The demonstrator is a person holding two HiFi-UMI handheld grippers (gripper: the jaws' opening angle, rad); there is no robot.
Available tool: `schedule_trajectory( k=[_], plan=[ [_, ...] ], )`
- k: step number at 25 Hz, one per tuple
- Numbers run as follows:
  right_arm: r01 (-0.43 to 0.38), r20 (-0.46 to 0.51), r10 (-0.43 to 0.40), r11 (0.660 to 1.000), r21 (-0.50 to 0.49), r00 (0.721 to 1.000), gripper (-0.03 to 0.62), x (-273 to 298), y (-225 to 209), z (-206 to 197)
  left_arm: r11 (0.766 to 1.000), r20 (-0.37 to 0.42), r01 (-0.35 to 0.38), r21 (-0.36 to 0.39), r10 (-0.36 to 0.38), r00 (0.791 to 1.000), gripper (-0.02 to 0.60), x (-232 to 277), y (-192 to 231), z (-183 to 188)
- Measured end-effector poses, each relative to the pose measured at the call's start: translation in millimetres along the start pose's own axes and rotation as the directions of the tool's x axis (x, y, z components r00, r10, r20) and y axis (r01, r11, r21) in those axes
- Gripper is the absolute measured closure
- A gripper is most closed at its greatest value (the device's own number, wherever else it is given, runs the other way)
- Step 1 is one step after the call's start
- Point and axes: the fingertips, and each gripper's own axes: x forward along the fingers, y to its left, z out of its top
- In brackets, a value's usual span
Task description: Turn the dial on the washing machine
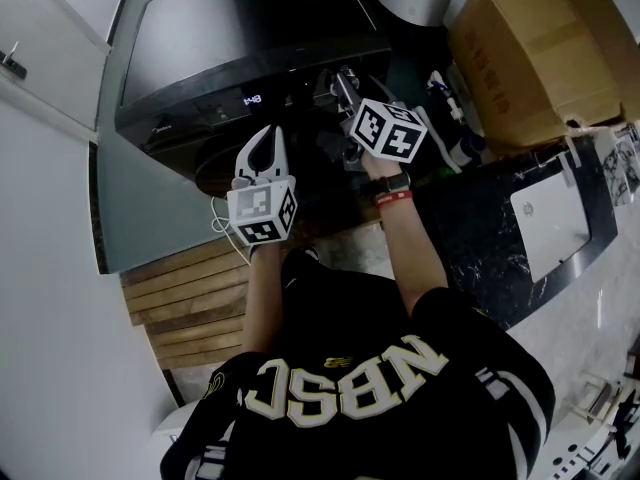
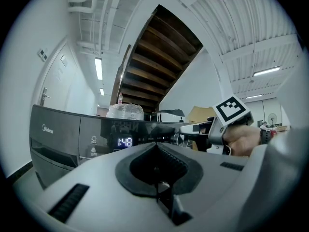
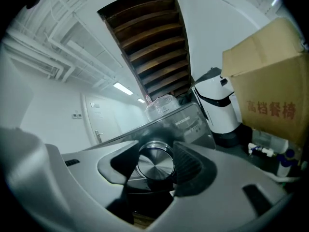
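Looking down in the head view, the dark washer (image 1: pixel 230 38) fills the top, with a lit display (image 1: pixel 252 99) on its front panel. The right gripper (image 1: pixel 343 80) reaches to that panel just right of the display. The left gripper (image 1: pixel 268 136) is held lower and to the left, under the display. A cardboard box (image 1: pixel 530 48) stands at the right, and wooden steps (image 1: pixel 190 303) lie at the lower left.

In the left gripper view, its tongs are pressed together with nothing between them. Beyond them the washer's panel faces the camera, and the display reads 1:48. To the right, the right gripper, held in a hand (image 2: pixel 244 139), points at the panel. The underside of a stair (image 2: pixel 154 57) rises overhead.

In the right gripper view, its tongs pinch the round metal dial (image 3: pixel 155 167) on the washer's panel, 1 pad on each side. The cardboard box and a white appliance (image 3: pixel 217 105) stand to the right.
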Motion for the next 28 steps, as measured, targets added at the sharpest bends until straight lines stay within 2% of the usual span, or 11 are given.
schedule_trajectory(
  k=[4, 7, 9, 23, 25, 28],
  plan=[
    [-0.005, 0.02, 0.002, 0.992, 0.126, 1.0, 0.37, 0.0, -3.7, -1.8, 1.0, 0.001, 0.005, -0.001, -0.005, 1.0, 0.569, -0.2, -0.9, 0.5],
    [-0.02, 0.042, 0.009, 0.964, 0.265, 0.999, 0.37, -2.0, -8.9, -0.5, 1.0, 0.003, 0.015, -0.001, -0.015, 1.0, 0.569, 0.8, -3.6, 0.8],
    [-0.033, 0.047, 0.019, 0.947, 0.318, 0.999, 0.37, -2.1, -11.2, -1.1, 1.0, 0.003, 0.019, 0.001, -0.019, 1.0, 0.569, 1.5, -4.4, 1.3],
    [-0.033, 0.025, 0.028, 0.962, 0.271, 0.999, 0.37, -1.3, -8.4, -0.6, 0.999, 0.003, 0.035, 0.005, -0.035, 0.999, 0.569, 4.9, -11.6, 1.4],
    [-0.037, 0.034, 0.028, 0.951, 0.306, 0.999, 0.37, -1.5, -10.4, -1.2, 0.999, 0.002, 0.037, 0.004, -0.037, 0.999, 0.569, 5.3, -12.7, 0.2],
    [-0.05, 0.052, 0.031, 0.908, 0.416, 0.998, 0.37, -2.1, -15.2, -2.0, 0.999, 0.004, 0.04, 0.001, -0.04, 0.999, 0.569, 5.5, -14.1, 0.9]
  ],
)
